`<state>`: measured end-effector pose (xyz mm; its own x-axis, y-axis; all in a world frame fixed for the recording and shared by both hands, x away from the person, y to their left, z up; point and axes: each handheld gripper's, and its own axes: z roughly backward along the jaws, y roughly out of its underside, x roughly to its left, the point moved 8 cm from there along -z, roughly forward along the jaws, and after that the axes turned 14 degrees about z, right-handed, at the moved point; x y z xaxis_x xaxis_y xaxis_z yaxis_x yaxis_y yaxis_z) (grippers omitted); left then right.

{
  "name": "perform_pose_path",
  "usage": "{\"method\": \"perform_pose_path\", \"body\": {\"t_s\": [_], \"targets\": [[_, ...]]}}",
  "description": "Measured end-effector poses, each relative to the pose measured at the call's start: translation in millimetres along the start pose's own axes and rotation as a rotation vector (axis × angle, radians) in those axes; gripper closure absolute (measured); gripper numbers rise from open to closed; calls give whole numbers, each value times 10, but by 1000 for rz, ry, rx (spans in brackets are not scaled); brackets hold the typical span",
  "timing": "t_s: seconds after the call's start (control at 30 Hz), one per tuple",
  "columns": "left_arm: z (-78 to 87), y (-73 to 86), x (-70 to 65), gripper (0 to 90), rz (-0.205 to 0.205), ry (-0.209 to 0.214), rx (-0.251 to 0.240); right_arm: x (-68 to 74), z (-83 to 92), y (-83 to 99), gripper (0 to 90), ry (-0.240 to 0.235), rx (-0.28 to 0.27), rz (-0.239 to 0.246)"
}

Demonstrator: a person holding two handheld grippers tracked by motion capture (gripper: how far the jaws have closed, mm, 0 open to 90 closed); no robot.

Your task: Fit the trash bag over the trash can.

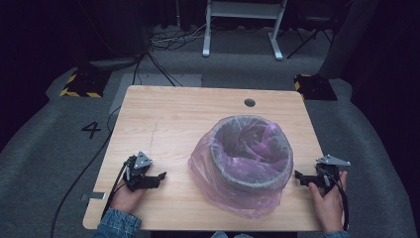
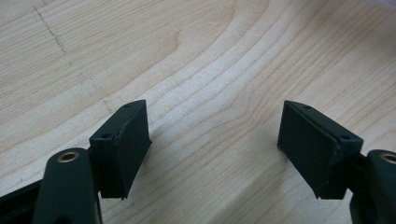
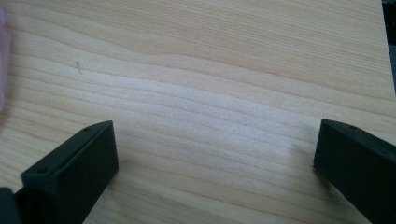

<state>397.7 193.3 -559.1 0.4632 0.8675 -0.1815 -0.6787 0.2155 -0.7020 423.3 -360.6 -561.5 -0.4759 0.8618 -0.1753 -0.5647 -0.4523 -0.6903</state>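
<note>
Now the round grey bin [image 1: 250,153], lined with a crinkly pink plastic bag [image 1: 218,178], sits on the wooden table [image 1: 168,119] between the left gripper [image 1: 157,178] and right gripper [image 1: 300,176], both gaping empty.

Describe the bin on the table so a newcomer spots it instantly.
Start at the light wooden table in the middle of the high view. Right of its centre, between the left gripper and right gripper, stands a round grey bin. Its translucent pink bag liner, folded over the rim and draping onto the tabletop, sets it apart.

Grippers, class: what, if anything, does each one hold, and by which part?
Nothing. The left gripper and right gripper are both open over bare table, beside the bag-lined bin.
</note>
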Motion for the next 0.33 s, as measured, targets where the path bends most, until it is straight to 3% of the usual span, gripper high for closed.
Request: {"method": "perform_pose_path", "body": {"t_s": [0.33], "targets": [[-4, -3, -1, 246, 1, 1, -2, -1, 2, 3, 0, 0, 1, 1]]}}
